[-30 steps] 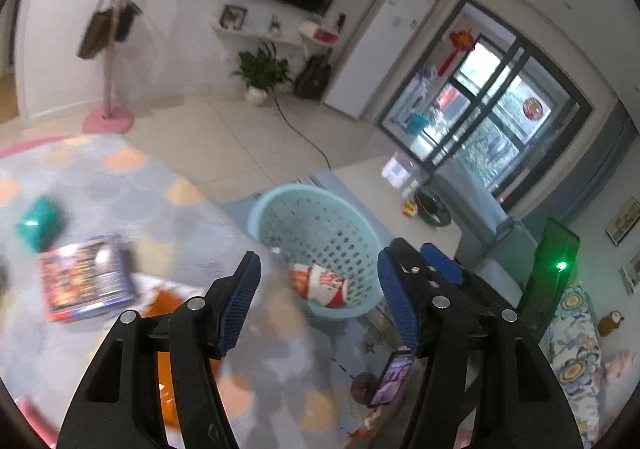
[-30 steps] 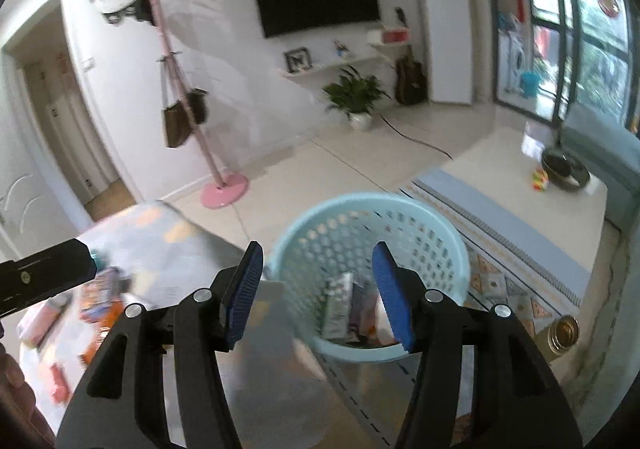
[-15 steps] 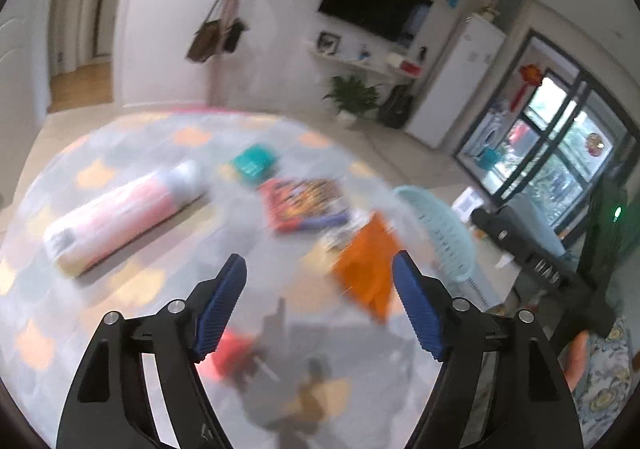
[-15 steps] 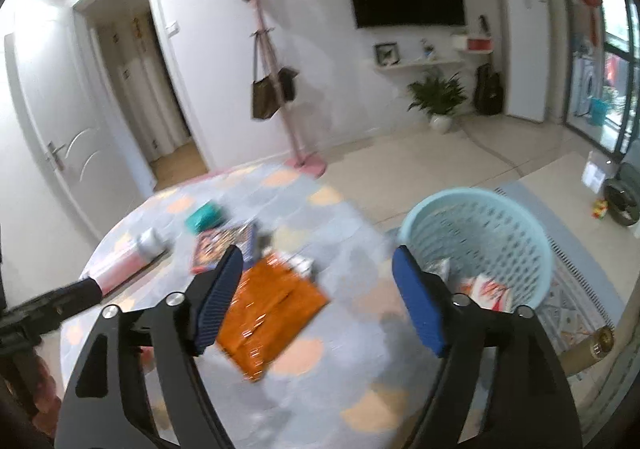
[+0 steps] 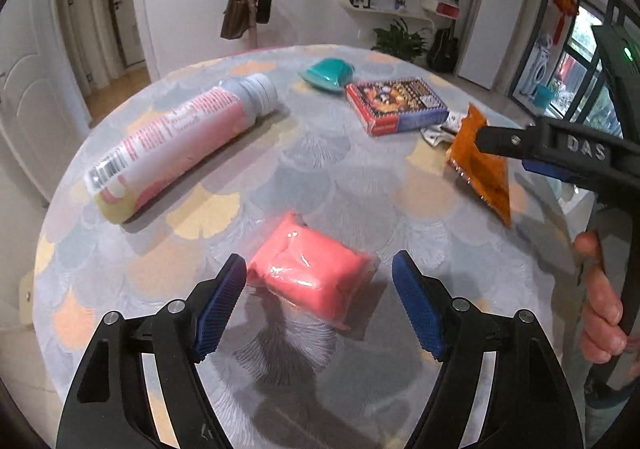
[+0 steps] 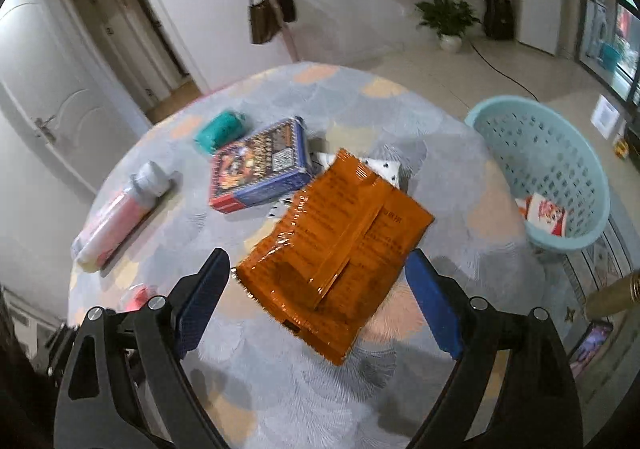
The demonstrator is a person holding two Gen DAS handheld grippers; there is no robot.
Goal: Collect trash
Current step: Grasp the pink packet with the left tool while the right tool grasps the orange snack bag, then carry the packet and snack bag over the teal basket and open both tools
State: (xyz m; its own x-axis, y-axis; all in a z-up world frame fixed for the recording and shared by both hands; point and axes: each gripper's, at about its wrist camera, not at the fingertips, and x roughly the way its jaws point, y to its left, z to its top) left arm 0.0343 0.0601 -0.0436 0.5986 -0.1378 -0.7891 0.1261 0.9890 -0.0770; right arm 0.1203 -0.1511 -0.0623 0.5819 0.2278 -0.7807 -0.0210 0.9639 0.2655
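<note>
On the round patterned table (image 5: 208, 217) lie a pink wrapped pack (image 5: 310, 269), a pink-and-white tube (image 5: 180, 141), a teal pack (image 5: 328, 73), a red-and-blue box (image 5: 396, 105) and an orange foil bag (image 6: 336, 249). My left gripper (image 5: 320, 305) is open, its jaws either side of the pink pack. My right gripper (image 6: 316, 301) is open, its jaws either side of the orange bag's near end. A light blue basket (image 6: 560, 169) stands on the floor to the right of the table, with a red-and-white wrapper (image 6: 544, 215) inside.
A crumpled white wrapper (image 6: 384, 169) lies under the orange bag's far end. A coat stand with bags (image 6: 272, 13), a potted plant (image 6: 448, 21) and doors stand beyond the table. The right gripper's body (image 5: 560, 153) reaches over the table's right side in the left wrist view.
Both grippers have swung away from the basket to the table and come down close to it. The left now frames the pink pack, the right the orange bag.
</note>
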